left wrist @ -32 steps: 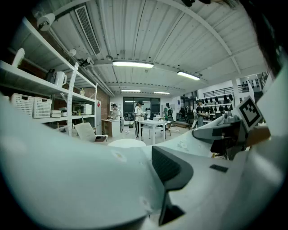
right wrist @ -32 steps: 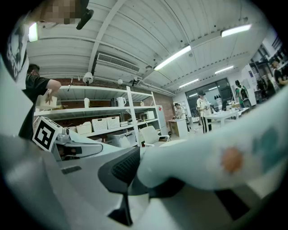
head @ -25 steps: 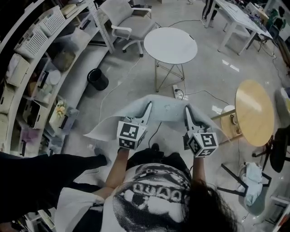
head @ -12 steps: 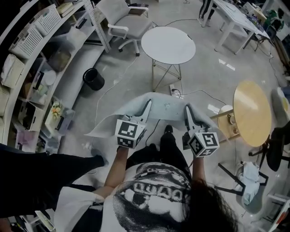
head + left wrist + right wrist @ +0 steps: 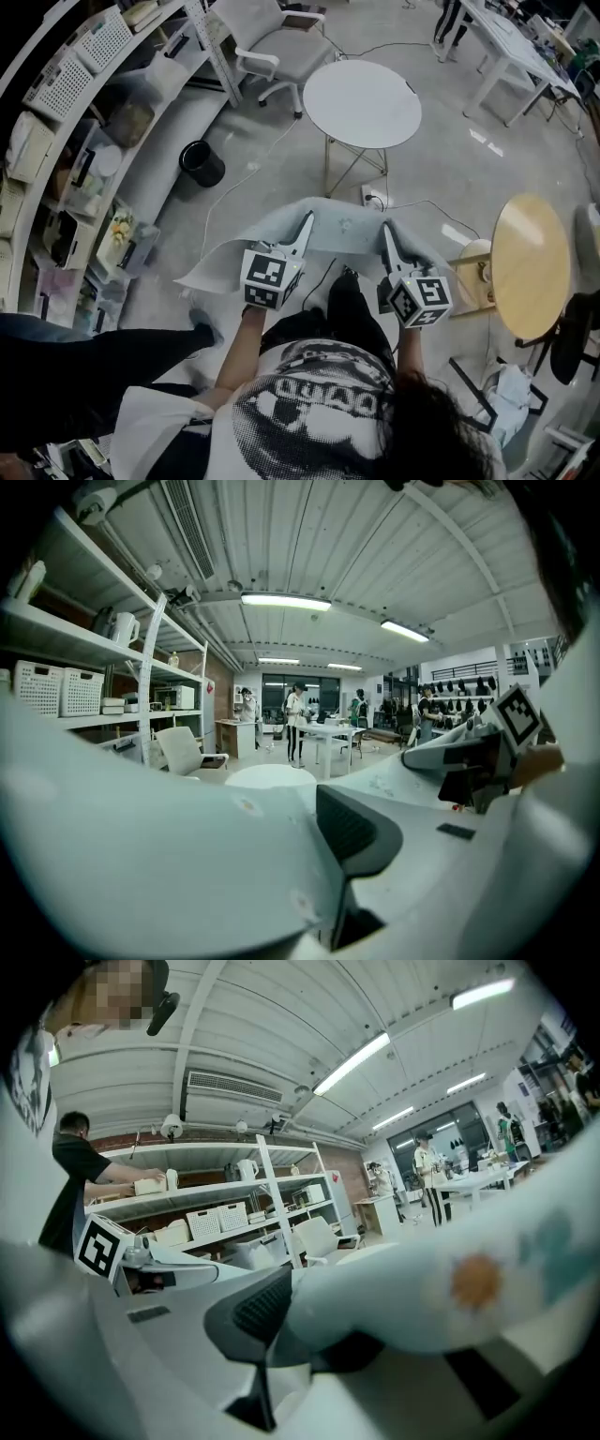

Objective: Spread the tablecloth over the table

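- Head view: a person stands a little short of the round white table (image 5: 362, 101) with a gripper in each hand. The pale tablecloth (image 5: 342, 228) is stretched between the grippers on the near side of that table, clear of its top.
- The left gripper (image 5: 307, 221) is clamped on the cloth's edge. In the left gripper view the fabric wraps over one jaw and the dark pad (image 5: 352, 829) presses against it.
- The right gripper (image 5: 386, 228) pinches the same edge further along. In the right gripper view the cloth bulges out from between its jaws and shows a small orange print (image 5: 476, 1282).
- Outside the left gripper, the cloth droops and trails out in a loose corner (image 5: 192, 276), on the side away from the table.
- A black bin (image 5: 202, 163) stands on the floor to the left of the table, with long shelving (image 5: 75, 122) beyond it.
- A white office chair (image 5: 262, 42) sits behind the table to the left.
- A round wooden table (image 5: 530, 267) stands well apart to the right.
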A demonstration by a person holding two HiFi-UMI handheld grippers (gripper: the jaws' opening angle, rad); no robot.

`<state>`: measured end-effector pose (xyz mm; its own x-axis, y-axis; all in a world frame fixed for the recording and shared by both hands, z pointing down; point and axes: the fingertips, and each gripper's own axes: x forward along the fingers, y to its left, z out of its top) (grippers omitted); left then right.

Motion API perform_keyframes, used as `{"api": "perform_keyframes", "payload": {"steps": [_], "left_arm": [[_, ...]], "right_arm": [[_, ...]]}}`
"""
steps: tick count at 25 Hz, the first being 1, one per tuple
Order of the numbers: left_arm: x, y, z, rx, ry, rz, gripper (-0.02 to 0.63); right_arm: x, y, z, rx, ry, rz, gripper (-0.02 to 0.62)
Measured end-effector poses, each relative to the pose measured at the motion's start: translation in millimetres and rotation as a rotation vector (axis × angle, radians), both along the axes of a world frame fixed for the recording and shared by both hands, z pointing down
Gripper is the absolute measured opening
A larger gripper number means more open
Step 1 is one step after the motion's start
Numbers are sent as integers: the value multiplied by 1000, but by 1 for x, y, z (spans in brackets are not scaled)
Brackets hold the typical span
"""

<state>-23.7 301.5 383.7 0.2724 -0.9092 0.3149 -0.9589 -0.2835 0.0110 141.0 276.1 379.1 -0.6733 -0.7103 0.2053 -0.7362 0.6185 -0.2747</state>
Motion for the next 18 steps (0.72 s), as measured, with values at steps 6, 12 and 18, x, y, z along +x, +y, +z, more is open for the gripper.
{"api": "perform_keyframes", "payload": {"steps": [6, 12, 18], "left_arm": [[9, -74, -4, 0, -14, -31, 103], [18, -137, -20, 23, 13, -71, 103], [25, -178, -28, 36, -5, -98, 103]], "right_arm": [[7, -80, -1, -6, -24, -44, 58], [17, -150, -15, 28, -70, -79, 58], [24, -195, -16, 18, -110, -106, 57]]}}
